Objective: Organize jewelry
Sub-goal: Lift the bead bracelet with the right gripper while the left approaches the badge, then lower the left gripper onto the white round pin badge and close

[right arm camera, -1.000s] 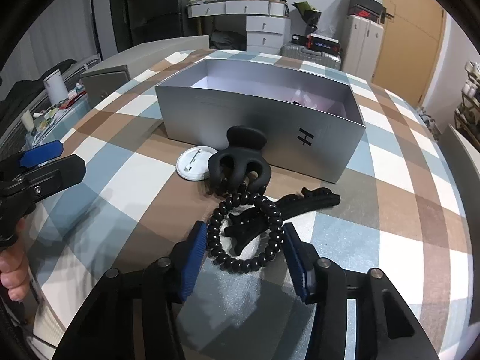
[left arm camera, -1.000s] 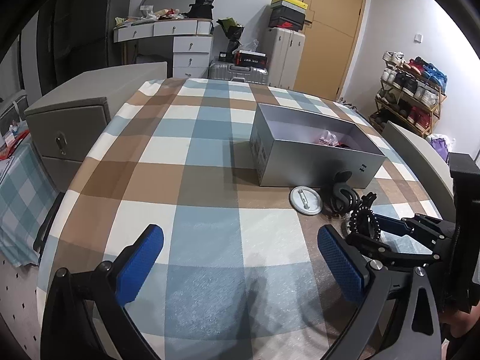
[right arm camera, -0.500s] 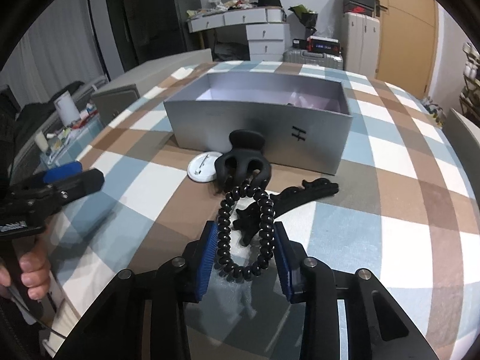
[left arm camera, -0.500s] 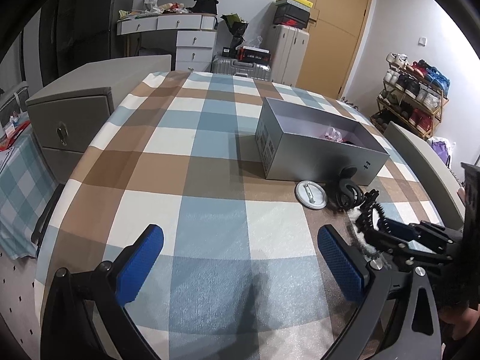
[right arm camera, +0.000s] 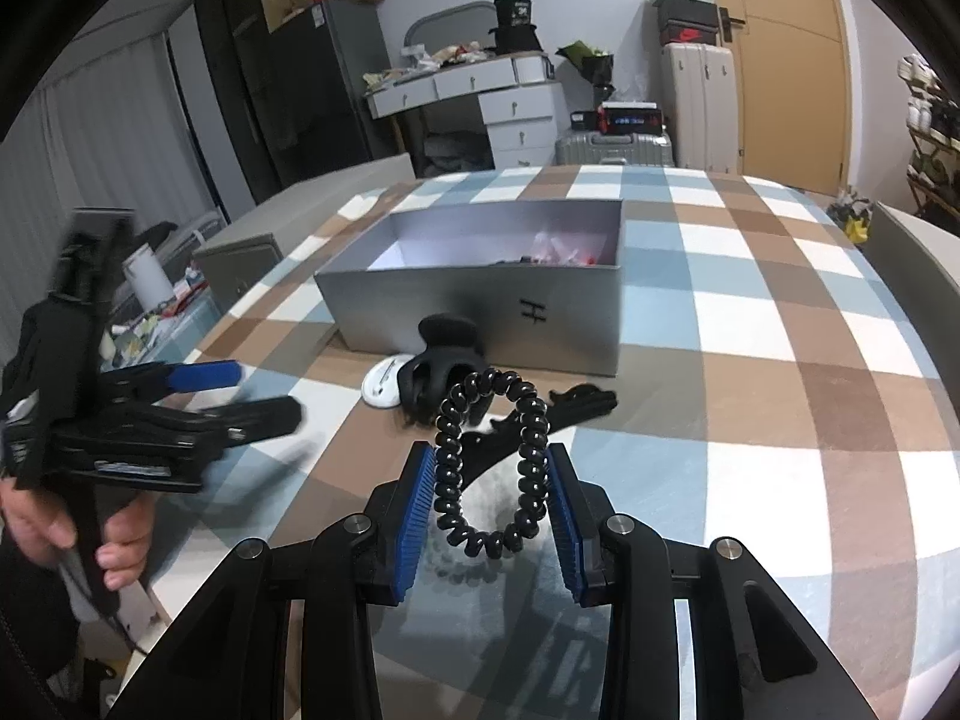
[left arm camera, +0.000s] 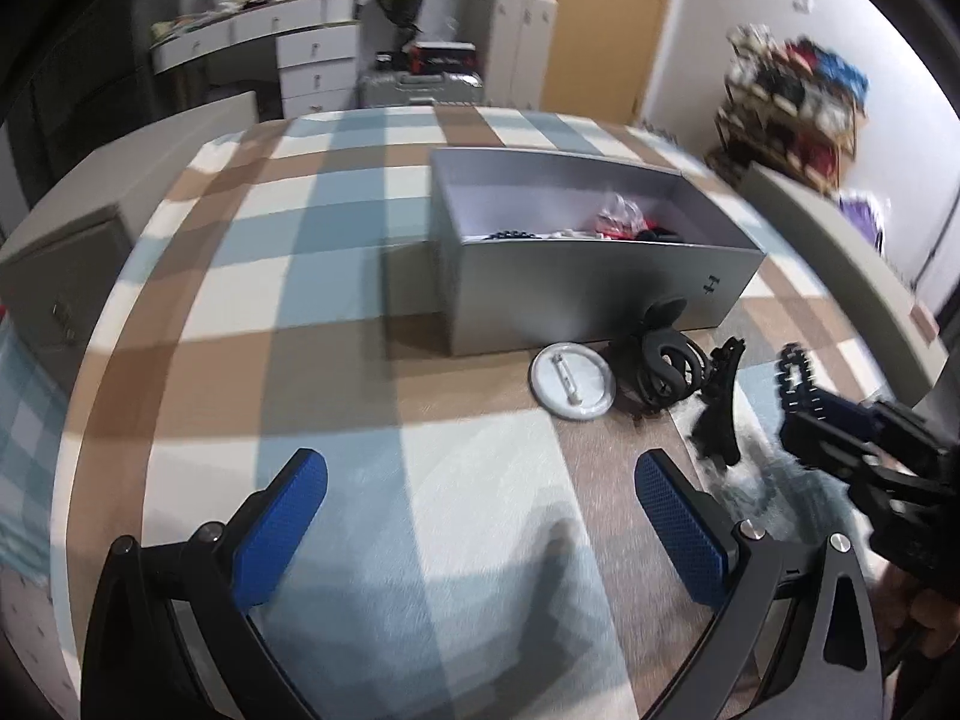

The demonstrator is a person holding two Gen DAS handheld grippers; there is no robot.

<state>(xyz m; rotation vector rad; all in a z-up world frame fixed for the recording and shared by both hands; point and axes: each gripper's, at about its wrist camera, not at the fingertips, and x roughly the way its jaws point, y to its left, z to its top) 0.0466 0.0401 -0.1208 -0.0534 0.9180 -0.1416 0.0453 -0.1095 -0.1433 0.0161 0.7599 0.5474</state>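
Observation:
My right gripper (right arm camera: pixel 489 462) is shut on a black spiral hair tie (right arm camera: pixel 533 468), which is squeezed into an upright oval just above the checked tablecloth. In the left wrist view the tie (left arm camera: pixel 792 372) and that gripper (left arm camera: pixel 807 405) show blurred at the right. Ahead stands an open silver box (right arm camera: pixel 480 312) with small jewelry in it. In front of the box lie a black claw clip (right arm camera: pixel 444 360), a white round badge (right arm camera: pixel 384 387) and a flat black hair clip (right arm camera: pixel 576 402). My left gripper (left arm camera: pixel 480 468) is open and holds nothing, a little short of the badge (left arm camera: pixel 573 381).
The left gripper (right arm camera: pixel 267 393), held by a hand, hovers over the table's left side. A grey cabinet (left arm camera: pixel 66 276) stands beside the table's left edge and a grey chair back (left arm camera: pixel 840 252) at its right. Dresser, suitcases and a door stand beyond the far edge.
My right gripper has closed on the hair tie, squeezing it narrow, and lifted it off the cloth. My left gripper has moved closer to the box and rolled slightly.

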